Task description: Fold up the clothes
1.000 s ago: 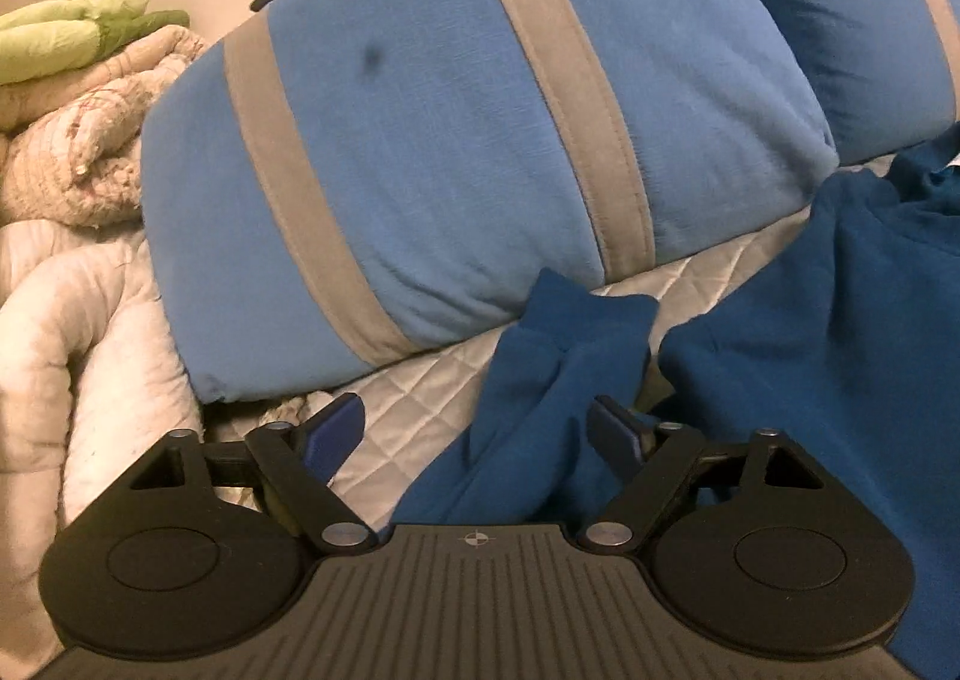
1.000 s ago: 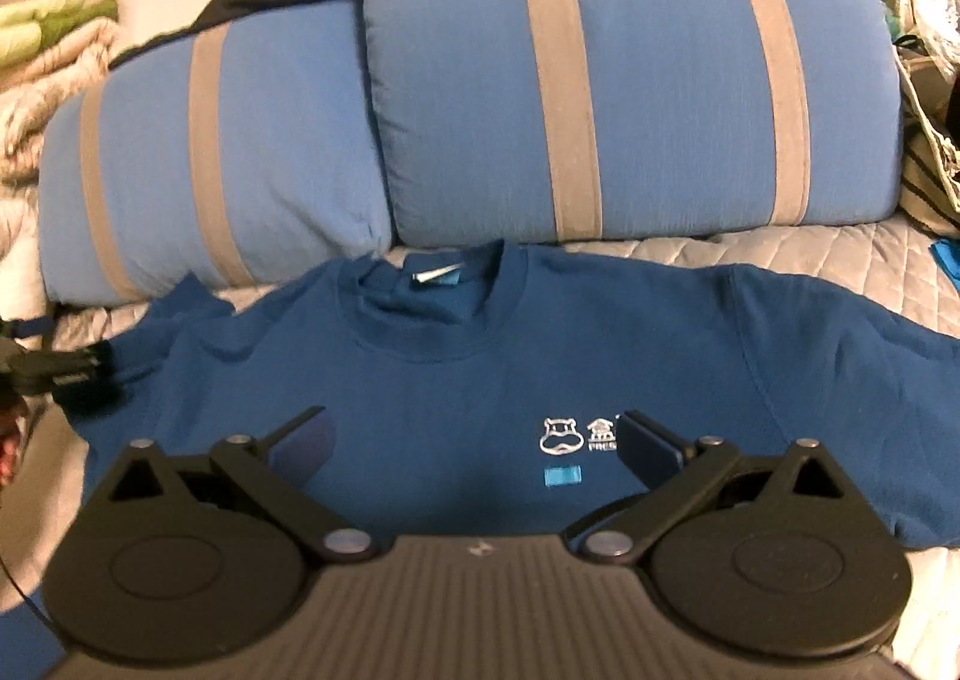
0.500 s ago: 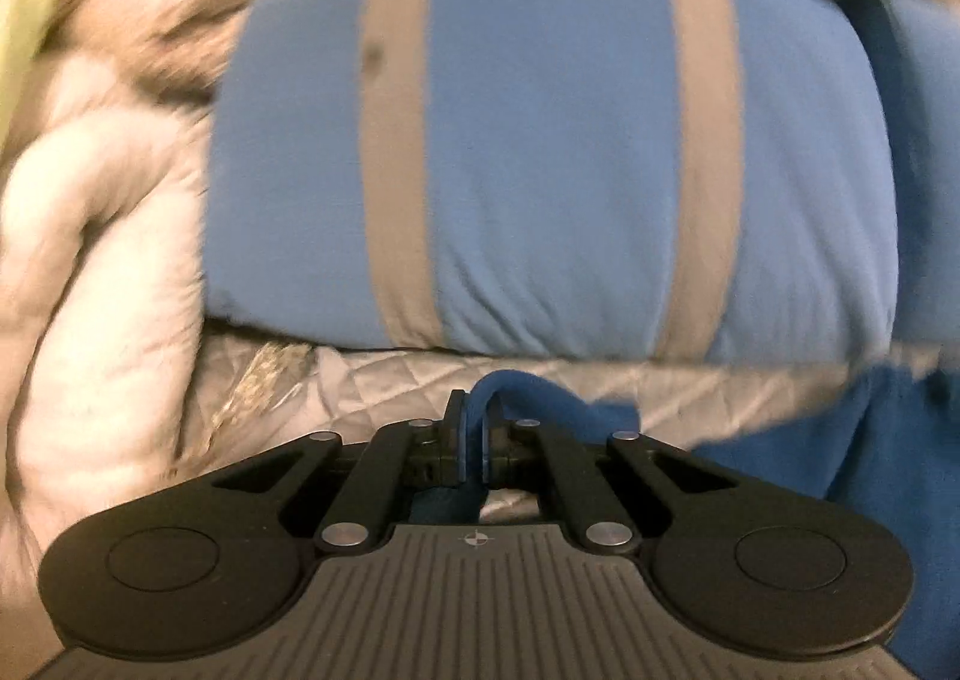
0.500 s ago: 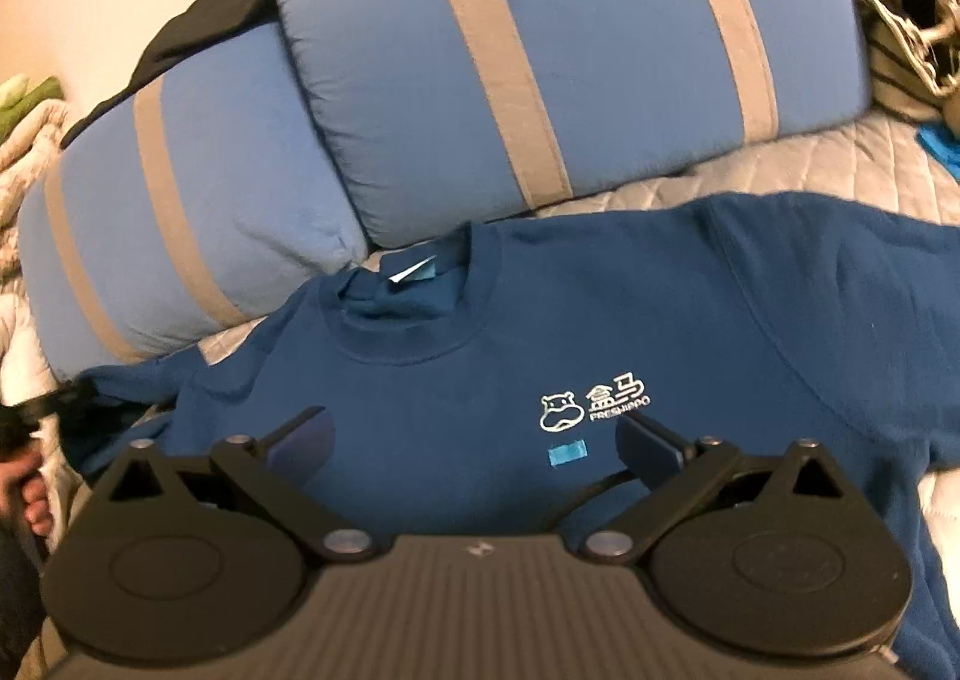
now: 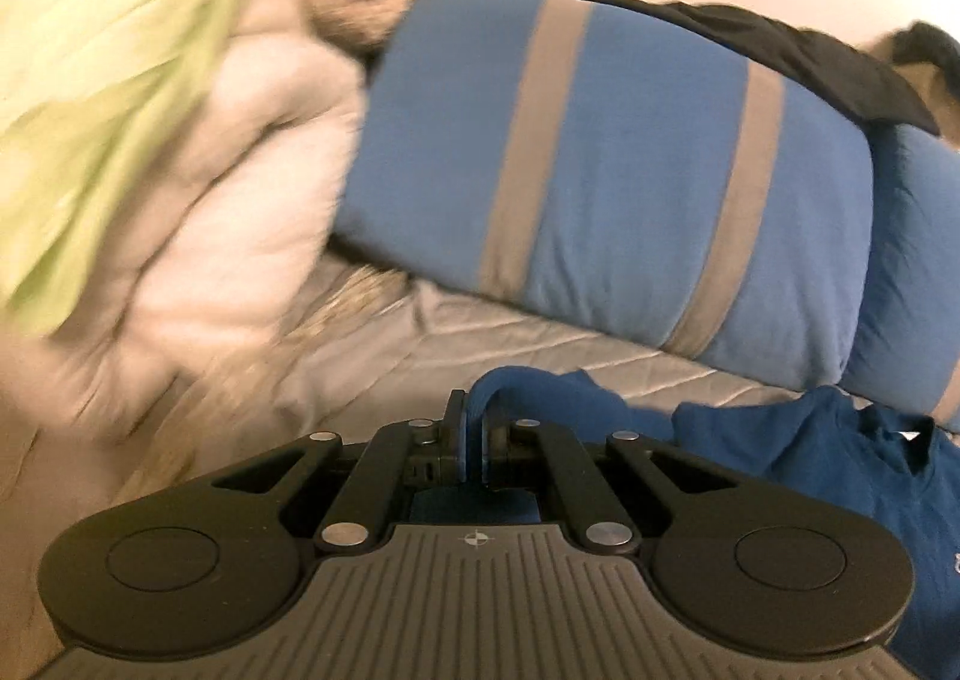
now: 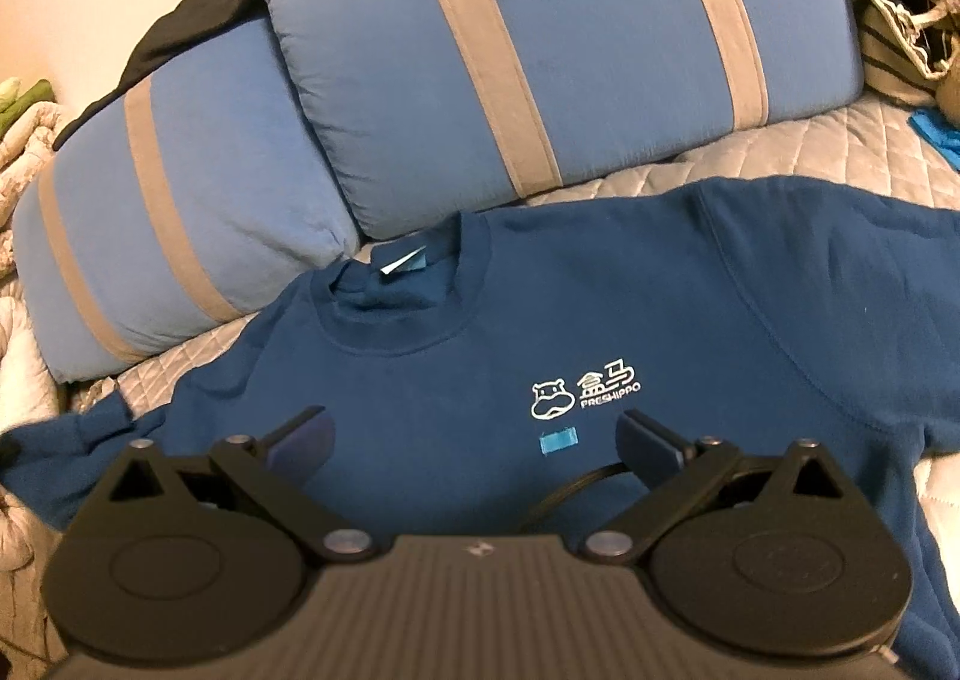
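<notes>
A dark blue sweatshirt (image 6: 600,320) with a white hippo logo lies face up on the quilted bed, collar toward the pillows. In the left wrist view my left gripper (image 5: 474,443) is shut on the cuff of its sleeve (image 5: 540,392), which arches up out of the jaws and trails right to the sweatshirt body (image 5: 840,458). In the right wrist view my right gripper (image 6: 474,440) hovers open over the chest, just below the logo, with nothing between its fingers. The same sleeve (image 6: 78,440) stretches out at far left.
Two blue pillows with grey stripes (image 6: 540,50) (image 5: 600,170) lean at the head of the bed. Cream blankets (image 5: 240,188) and a blurred green cloth (image 5: 102,50) pile at the left. A black garment (image 5: 780,44) lies on the pillows. Bags (image 6: 900,8) crowd the right side.
My left gripper went from open around the sleeve cuff to shut on it, then swung left with the cuff in its jaws. The right gripper tilted and stayed open over the chest.
</notes>
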The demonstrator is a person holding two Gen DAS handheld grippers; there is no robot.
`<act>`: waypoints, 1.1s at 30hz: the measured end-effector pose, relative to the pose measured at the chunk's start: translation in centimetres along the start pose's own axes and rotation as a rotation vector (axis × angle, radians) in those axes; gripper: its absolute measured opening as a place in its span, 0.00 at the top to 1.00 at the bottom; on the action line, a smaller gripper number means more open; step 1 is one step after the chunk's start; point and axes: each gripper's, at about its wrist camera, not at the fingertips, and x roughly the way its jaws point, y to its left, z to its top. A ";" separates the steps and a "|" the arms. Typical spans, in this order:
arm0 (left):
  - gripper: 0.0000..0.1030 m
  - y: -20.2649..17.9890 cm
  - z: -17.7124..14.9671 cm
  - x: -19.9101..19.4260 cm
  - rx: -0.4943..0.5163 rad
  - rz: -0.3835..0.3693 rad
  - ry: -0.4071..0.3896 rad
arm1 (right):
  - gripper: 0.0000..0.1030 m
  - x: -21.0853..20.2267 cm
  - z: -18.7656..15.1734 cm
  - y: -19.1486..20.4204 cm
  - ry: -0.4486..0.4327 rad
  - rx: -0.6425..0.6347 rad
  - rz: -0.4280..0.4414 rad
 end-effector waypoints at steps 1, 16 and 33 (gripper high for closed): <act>0.95 0.6 -0.7 -0.5 -0.013 0.001 0.005 | 0.00 0.0 0.0 0.0 0.001 0.000 -0.001; 0.83 -2.2 -7.3 -3.8 0.224 -0.358 0.199 | 0.00 0.1 0.1 -0.3 0.019 0.012 0.018; 0.38 2.3 -1.1 1.0 -0.061 -0.367 0.131 | 0.00 0.2 0.0 -0.2 0.043 0.012 0.035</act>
